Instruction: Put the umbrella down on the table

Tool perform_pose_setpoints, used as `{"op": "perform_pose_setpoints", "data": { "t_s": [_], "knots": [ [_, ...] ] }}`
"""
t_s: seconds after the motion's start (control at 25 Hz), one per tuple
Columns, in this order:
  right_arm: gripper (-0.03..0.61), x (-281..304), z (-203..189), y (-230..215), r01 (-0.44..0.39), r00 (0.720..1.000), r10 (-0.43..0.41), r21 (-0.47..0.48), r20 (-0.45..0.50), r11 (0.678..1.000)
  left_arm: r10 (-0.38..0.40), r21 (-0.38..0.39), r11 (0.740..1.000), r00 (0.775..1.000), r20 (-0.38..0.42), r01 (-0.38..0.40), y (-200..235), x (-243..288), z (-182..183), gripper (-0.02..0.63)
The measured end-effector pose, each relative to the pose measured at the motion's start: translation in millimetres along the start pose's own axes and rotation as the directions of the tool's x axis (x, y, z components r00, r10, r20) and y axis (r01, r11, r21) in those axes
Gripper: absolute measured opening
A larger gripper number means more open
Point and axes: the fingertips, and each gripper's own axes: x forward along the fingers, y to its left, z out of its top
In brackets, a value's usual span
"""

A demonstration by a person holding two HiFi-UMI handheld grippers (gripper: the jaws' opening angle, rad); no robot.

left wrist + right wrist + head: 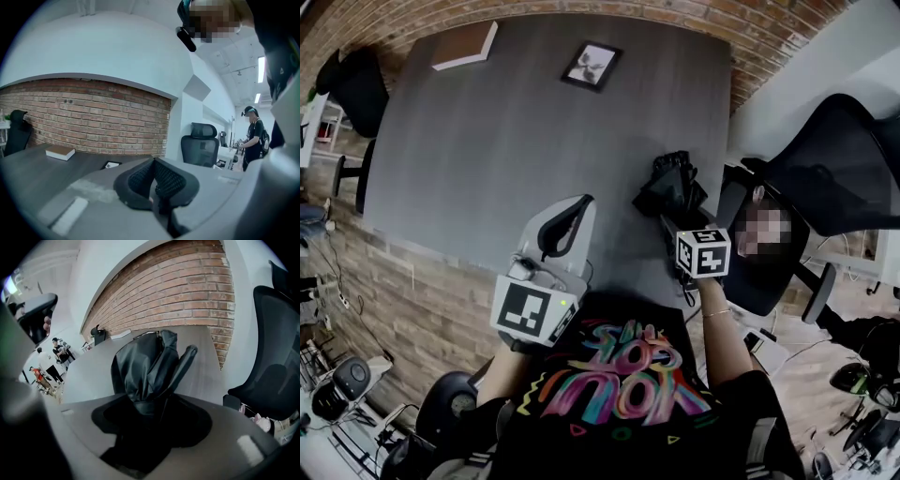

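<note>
A folded black umbrella (672, 187) (143, 364) sticks out forward from my right gripper (679, 217) (150, 406), which is shut on its lower end. It hangs over the near right part of the grey table (506, 150); I cannot tell whether it touches the top. My left gripper (565, 228) (152, 180) hovers over the table's near edge, left of the umbrella and apart from it. Its black mesh pads (140, 180) are pressed together with nothing between them.
A brown book (466, 45) (59, 152) lies at the table's far left and a small framed picture (592, 65) (111, 165) at the far middle. Black office chairs stand right (834, 169) and left (356, 89) of the table. A brick wall runs behind.
</note>
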Motion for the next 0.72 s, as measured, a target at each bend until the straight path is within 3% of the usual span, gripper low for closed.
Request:
{"op": "perform_pose_setpoints", "data": {
  "t_s": [0.72],
  "knots": [
    [0.279, 5.2, -4.6, 0.2, -0.006, 1.000, 0.007, 0.037, -0.025, 0.999, -0.016, -0.007, 1.000, 1.000, 0.002, 0.016, -3.2, 2.3, 2.3, 0.000]
  ]
}}
